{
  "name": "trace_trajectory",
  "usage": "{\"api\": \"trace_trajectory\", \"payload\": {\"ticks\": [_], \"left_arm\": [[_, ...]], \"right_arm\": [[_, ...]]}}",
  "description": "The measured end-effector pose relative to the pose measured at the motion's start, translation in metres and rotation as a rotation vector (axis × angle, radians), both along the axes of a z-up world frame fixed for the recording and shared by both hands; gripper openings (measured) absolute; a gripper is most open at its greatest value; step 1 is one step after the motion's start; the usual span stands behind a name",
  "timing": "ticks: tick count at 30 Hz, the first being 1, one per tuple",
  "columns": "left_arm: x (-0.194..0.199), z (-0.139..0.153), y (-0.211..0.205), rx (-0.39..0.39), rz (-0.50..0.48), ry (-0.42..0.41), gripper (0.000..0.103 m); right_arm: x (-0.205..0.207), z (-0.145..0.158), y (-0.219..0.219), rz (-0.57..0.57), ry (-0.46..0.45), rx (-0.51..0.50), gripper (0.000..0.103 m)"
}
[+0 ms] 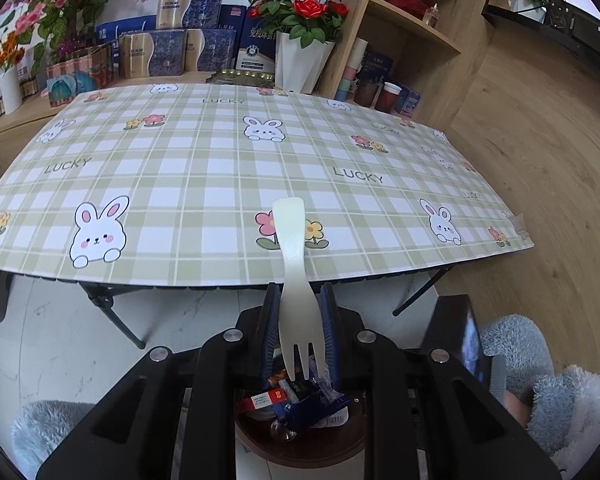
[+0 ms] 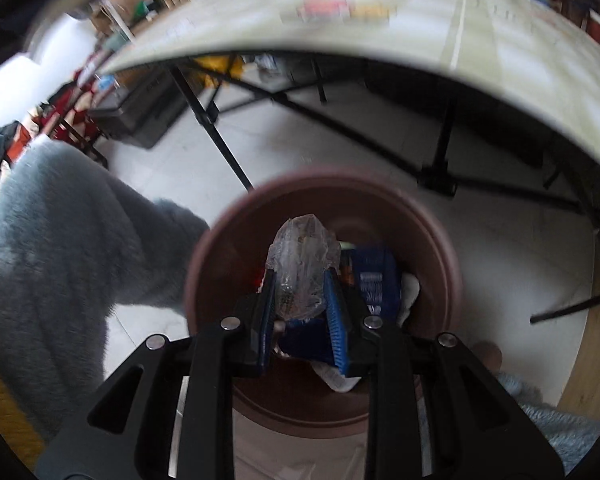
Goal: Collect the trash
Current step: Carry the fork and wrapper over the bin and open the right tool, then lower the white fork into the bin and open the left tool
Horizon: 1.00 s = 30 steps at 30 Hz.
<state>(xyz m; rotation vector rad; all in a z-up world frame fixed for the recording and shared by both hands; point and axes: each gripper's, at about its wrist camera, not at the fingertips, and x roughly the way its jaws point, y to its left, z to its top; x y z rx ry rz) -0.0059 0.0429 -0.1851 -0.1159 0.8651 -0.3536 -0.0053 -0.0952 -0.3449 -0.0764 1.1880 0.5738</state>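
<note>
My left gripper (image 1: 299, 300) is shut on a white plastic fork (image 1: 292, 252), whose handle sticks forward over the table's near edge and whose tines point back at the camera. Below it, on the floor, a brown round bin (image 1: 296, 446) holds wrappers. In the right wrist view my right gripper (image 2: 300, 284) is shut on a crumpled clear plastic wrapper (image 2: 302, 252), held just above the same brown bin (image 2: 228, 248). Blue and white packets (image 2: 374, 280) lie inside the bin.
A folding table with a green checked rabbit cloth (image 1: 204, 168) stands ahead, its black legs (image 2: 216, 136) beside the bin. Boxes, flower pots (image 1: 300, 60) and a wooden shelf (image 1: 412, 20) line the back. A person's fluffy blue sleeve (image 2: 60, 248) is at the left.
</note>
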Motion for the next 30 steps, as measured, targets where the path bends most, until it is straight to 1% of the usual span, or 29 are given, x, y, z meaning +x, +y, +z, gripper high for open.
{"api": "trace_trajectory", "payload": {"ticks": [3, 6, 10, 12, 13, 14, 15, 16, 17, 19, 22, 25, 28, 30], "left_arm": [[-0.003, -0.004, 0.004, -0.007, 0.006, 0.008, 0.021], [-0.003, -0.007, 0.005, -0.009, 0.008, 0.015, 0.021], [-0.003, -0.01, 0.007, -0.011, 0.012, 0.021, 0.021], [-0.003, -0.012, 0.007, -0.01, 0.012, 0.024, 0.021], [-0.004, -0.012, 0.007, -0.009, 0.012, 0.024, 0.021], [-0.004, -0.013, 0.007, -0.008, 0.012, 0.026, 0.021], [-0.004, -0.014, 0.007, -0.007, 0.013, 0.027, 0.021], [-0.005, -0.014, 0.007, -0.007, 0.013, 0.028, 0.021], [-0.005, -0.015, 0.008, -0.006, 0.014, 0.03, 0.021], [-0.006, -0.017, 0.008, -0.004, 0.014, 0.034, 0.021], [-0.006, -0.022, 0.006, 0.005, 0.005, 0.042, 0.021], [-0.007, -0.028, 0.002, 0.021, -0.016, 0.051, 0.021], [-0.009, -0.036, -0.008, 0.067, -0.054, 0.057, 0.021], [-0.009, -0.041, -0.015, 0.089, -0.084, 0.064, 0.021]], "right_arm": [[0.001, -0.01, 0.002, -0.005, 0.033, -0.021, 0.027], [0.003, -0.012, -0.001, 0.004, 0.052, -0.024, 0.028], [0.002, -0.01, -0.002, 0.01, 0.044, -0.015, 0.036], [0.002, -0.008, -0.003, 0.002, 0.033, -0.011, 0.046], [0.002, -0.006, -0.005, -0.003, 0.026, -0.005, 0.056], [0.002, -0.003, -0.006, -0.008, 0.015, 0.003, 0.064], [0.001, 0.003, -0.008, -0.017, -0.007, 0.014, 0.066], [0.001, 0.009, -0.01, -0.029, -0.029, 0.022, 0.073], [0.001, 0.016, -0.013, -0.045, -0.053, 0.03, 0.082], [0.0, 0.029, -0.019, -0.075, -0.1, 0.046, 0.092], [0.001, 0.05, -0.03, -0.131, -0.164, 0.054, 0.097], [0.005, 0.073, -0.047, -0.196, -0.233, 0.061, 0.097], [0.008, 0.095, -0.063, -0.258, -0.307, 0.062, 0.097], [0.01, 0.105, -0.072, -0.293, -0.335, 0.062, 0.097]]}}
